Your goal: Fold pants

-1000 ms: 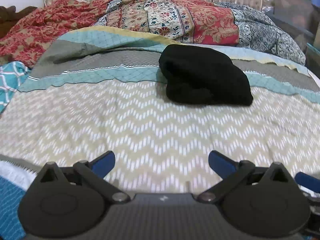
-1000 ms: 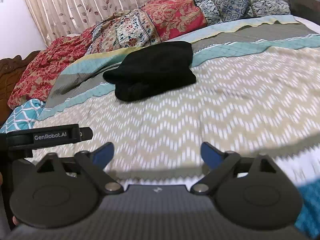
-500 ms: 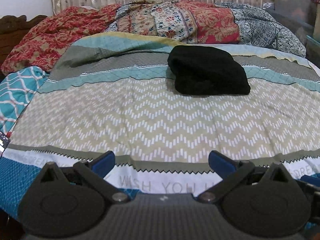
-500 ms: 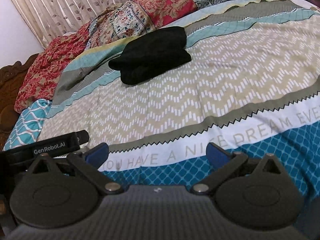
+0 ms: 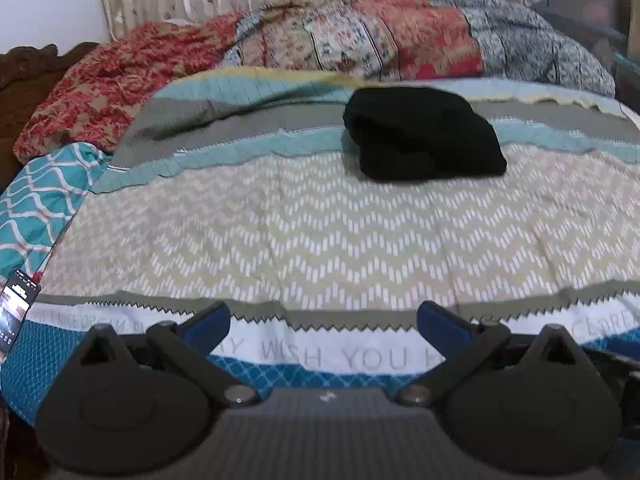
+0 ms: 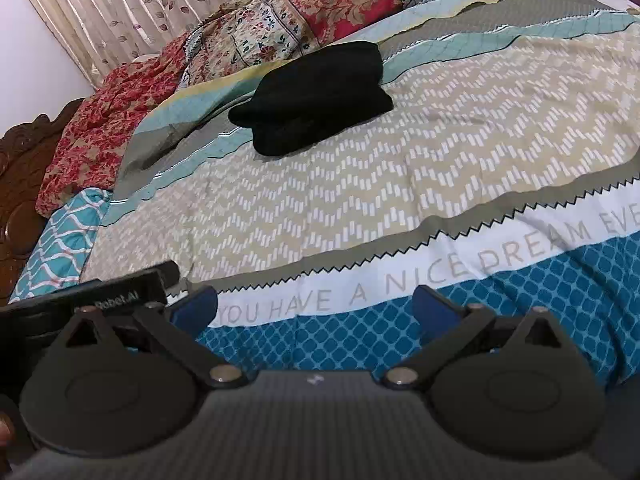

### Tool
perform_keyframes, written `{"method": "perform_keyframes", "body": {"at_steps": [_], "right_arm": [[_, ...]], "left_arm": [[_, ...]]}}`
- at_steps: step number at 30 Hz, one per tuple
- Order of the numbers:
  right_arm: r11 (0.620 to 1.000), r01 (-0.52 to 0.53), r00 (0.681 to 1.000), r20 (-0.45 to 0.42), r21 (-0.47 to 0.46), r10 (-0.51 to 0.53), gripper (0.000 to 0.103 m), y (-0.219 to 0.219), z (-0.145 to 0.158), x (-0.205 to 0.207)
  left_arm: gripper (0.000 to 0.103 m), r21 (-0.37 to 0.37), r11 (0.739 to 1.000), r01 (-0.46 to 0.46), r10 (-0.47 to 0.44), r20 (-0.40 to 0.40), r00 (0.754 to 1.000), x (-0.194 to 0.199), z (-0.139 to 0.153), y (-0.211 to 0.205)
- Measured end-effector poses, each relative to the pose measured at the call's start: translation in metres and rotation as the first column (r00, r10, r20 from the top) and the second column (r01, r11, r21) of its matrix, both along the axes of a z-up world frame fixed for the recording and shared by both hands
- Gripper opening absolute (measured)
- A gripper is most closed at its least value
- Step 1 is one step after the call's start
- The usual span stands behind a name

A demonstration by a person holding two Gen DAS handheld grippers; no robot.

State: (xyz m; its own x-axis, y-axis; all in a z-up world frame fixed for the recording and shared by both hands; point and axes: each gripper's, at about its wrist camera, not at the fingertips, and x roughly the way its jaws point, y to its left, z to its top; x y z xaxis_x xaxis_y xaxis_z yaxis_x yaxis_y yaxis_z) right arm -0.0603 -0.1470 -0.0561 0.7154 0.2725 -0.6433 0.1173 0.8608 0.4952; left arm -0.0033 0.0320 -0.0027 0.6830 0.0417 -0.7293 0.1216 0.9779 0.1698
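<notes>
Your left claw [image 5: 323,322] sits at six o'clock in its own view, blue fingertips [image 5: 208,322] spread wide with nothing between them; your right claw [image 6: 316,308] likewise stands wide and empty, and the left gripper's black body shows at its nine o'clock; both hang over the near edge of the bed, above the blue lattice band and the white strip of lettering on the bedspread [image 5: 312,240]; a lit phone [image 5: 14,308] lies at nine o'clock in the left view; beyond the beige zigzag panel, the black pants [image 5: 424,136] rest in a compact folded bundle at about one o'clock, well apart from both claws; behind them floral quilts [image 5: 360,48] are heaped at twelve o'clock; a leaf-print curtain [image 6: 132,8] hangs farthest back.
</notes>
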Motion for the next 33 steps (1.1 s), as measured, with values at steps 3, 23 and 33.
{"method": "perform_keyframes", "body": {"at_steps": [3,23,33], "right_arm": [[1.000,-0.005,1.000,0.007,0.011,0.005,0.103,0.000,0.004,-0.003],[0.999,-0.006,1.000,-0.030,0.046,0.008,0.103,0.005,0.007,-0.011],[0.998,-0.004,0.999,-0.036,0.055,0.006,0.103,0.005,0.005,-0.013]], "left_arm": [[0.103,0.039,0.999,0.009,-0.009,-0.003,1.000,-0.002,0.001,-0.003],[0.103,-0.009,1.000,-0.007,0.006,-0.110,0.994,-0.010,0.000,0.002],[0.103,-0.016,1.000,0.003,-0.005,-0.101,0.995,-0.012,0.000,0.003]]}}
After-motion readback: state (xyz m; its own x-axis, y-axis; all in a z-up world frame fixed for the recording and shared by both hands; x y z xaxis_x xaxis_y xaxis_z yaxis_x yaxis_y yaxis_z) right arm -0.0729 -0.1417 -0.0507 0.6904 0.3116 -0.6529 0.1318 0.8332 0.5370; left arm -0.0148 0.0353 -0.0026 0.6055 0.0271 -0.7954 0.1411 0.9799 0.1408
